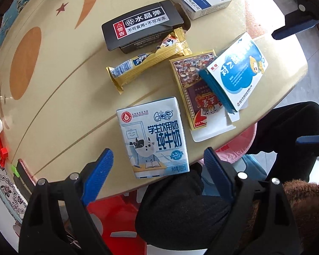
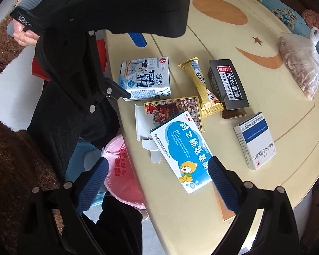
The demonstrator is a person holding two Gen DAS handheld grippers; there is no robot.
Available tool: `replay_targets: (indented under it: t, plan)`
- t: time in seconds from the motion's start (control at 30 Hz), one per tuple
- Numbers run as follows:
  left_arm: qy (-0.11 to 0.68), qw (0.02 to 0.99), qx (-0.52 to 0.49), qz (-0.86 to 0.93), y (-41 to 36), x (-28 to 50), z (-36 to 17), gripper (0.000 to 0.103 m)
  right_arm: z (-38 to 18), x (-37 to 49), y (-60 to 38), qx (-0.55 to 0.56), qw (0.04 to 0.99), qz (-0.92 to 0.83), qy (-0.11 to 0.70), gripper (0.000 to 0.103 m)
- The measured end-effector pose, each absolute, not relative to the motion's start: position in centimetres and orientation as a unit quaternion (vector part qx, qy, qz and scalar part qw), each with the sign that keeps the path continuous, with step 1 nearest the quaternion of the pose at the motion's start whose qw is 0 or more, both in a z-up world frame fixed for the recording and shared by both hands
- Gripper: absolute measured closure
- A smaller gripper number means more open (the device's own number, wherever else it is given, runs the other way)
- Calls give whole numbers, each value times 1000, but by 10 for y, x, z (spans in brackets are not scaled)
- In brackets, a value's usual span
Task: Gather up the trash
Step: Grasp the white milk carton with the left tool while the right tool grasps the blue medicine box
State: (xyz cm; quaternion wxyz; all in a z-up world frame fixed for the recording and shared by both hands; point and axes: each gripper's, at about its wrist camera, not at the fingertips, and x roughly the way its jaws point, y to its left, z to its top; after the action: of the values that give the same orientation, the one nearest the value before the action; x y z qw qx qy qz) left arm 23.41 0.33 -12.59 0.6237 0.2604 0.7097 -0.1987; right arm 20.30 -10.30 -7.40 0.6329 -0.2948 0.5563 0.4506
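Your left gripper [image 1: 157, 165] hangs open over the white milk carton [image 1: 153, 138]; your right gripper [image 2: 157, 178] hangs open over the blue-and-white medicine box [image 2: 180, 153] on the cream counter [image 1: 63, 97].

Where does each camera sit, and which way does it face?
Left wrist: on the left hand-held gripper, jaws open, looking down at the milk carton near the table edge; dark-clothed legs show below.
Right wrist: on the right hand-held gripper, jaws open, looking down at the blue-and-white medicine box; a hand holding the left hand-held gripper shows at upper left.
Shared: milk carton, medicine box, gold wrapper, black box, pink-lined bin.
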Motion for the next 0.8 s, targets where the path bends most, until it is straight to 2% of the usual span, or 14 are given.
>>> replay_targets:
  t: [0.7, 0.73, 0.77, 0.8]
  plan:
    - [736, 601, 234, -205, 17, 254, -165, 18, -143, 228, -97, -388, 574, 462, 554, 12]
    - [737, 600, 231, -207, 18, 255, -166, 18, -145, 229, -97, -389, 576, 461, 551, 14]
    - [738, 599, 231, -208, 19, 254, -167, 18, -146, 229, -97, -391, 576, 462, 550, 25]
    - [737, 599, 233, -208, 18, 254, -168, 18, -148, 229, -96, -392, 575, 461, 550, 31]
